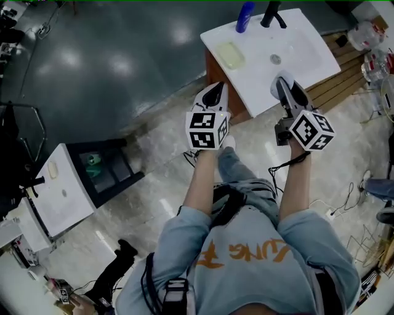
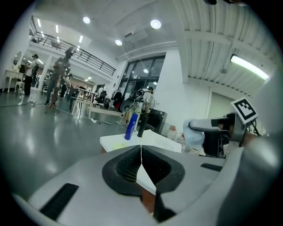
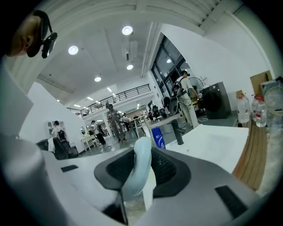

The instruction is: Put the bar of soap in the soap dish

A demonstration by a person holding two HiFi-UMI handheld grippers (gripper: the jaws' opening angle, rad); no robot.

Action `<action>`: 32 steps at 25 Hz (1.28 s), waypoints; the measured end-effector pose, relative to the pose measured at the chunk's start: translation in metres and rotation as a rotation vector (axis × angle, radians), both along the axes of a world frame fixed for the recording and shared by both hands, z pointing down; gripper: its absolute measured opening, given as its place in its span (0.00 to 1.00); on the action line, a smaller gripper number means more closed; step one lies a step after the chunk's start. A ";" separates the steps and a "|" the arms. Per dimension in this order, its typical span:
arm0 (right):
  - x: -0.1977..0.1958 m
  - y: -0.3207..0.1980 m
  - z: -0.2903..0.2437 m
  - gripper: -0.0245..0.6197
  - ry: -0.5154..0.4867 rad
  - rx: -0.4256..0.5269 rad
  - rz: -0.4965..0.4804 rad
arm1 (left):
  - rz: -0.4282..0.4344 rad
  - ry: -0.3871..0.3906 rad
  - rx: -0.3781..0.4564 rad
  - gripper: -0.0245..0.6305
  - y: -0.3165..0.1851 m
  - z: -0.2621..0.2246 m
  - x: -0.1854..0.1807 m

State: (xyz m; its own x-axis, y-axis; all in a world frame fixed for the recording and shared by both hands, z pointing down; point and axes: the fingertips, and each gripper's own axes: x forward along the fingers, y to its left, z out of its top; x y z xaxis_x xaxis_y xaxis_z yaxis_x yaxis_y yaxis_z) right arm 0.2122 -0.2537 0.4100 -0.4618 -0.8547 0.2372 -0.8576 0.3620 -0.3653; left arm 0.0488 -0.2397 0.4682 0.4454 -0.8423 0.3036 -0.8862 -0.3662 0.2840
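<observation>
My right gripper (image 1: 284,84) is shut on a pale blue bar of soap (image 3: 140,170), which stands on edge between the pads. It hovers over the near edge of a white washbasin top (image 1: 301,37). A pale yellow-green soap dish (image 1: 231,55) lies on the basin top's left side, left of and beyond the right gripper; from the left gripper view the soap dish (image 2: 118,144) is a faint yellow patch. My left gripper (image 1: 213,93) is shut with nothing in it, just short of the basin's near left edge. The soap (image 2: 194,134) also shows in the left gripper view.
A blue bottle (image 1: 244,16) and a black tap (image 1: 273,13) stand at the basin's far edge, with a drain (image 1: 275,59) in the bowl. A wooden slatted platform (image 1: 338,80) and plastic bottles (image 1: 368,34) lie to the right. A second white washstand (image 1: 61,191) stands at the left.
</observation>
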 end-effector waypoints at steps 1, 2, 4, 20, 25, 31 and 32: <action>0.004 -0.012 0.006 0.25 -0.029 -0.011 0.000 | 0.005 -0.025 -0.016 0.07 -0.008 0.004 0.003; 0.009 -0.025 0.010 0.25 -0.049 -0.018 -0.006 | 0.002 -0.041 -0.027 0.07 -0.018 0.006 0.006; 0.018 -0.052 0.016 0.25 -0.070 -0.026 -0.031 | -0.016 -0.055 -0.032 0.07 -0.039 0.005 0.013; -0.042 -0.128 0.081 0.25 0.050 -0.174 -0.259 | -0.070 -0.083 -0.082 0.07 -0.106 0.038 -0.013; -0.057 -0.142 0.091 0.25 0.167 -0.228 -0.327 | -0.059 -0.041 -0.109 0.07 -0.125 0.046 -0.008; -0.096 -0.161 0.118 0.25 0.319 -0.301 -0.428 | -0.136 0.009 -0.166 0.07 -0.142 0.064 -0.054; -0.102 -0.164 0.124 0.25 0.338 -0.309 -0.435 | -0.148 0.011 -0.176 0.07 -0.142 0.068 -0.062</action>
State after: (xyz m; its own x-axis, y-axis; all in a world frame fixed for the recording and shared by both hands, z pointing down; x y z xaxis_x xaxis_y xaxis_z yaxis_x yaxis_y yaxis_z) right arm 0.1105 -0.4173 0.5341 -0.6082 -0.4741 0.6366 -0.7419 0.6246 -0.2437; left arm -0.0128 -0.3820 0.5365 0.3253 -0.8333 0.4469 -0.9229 -0.1768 0.3421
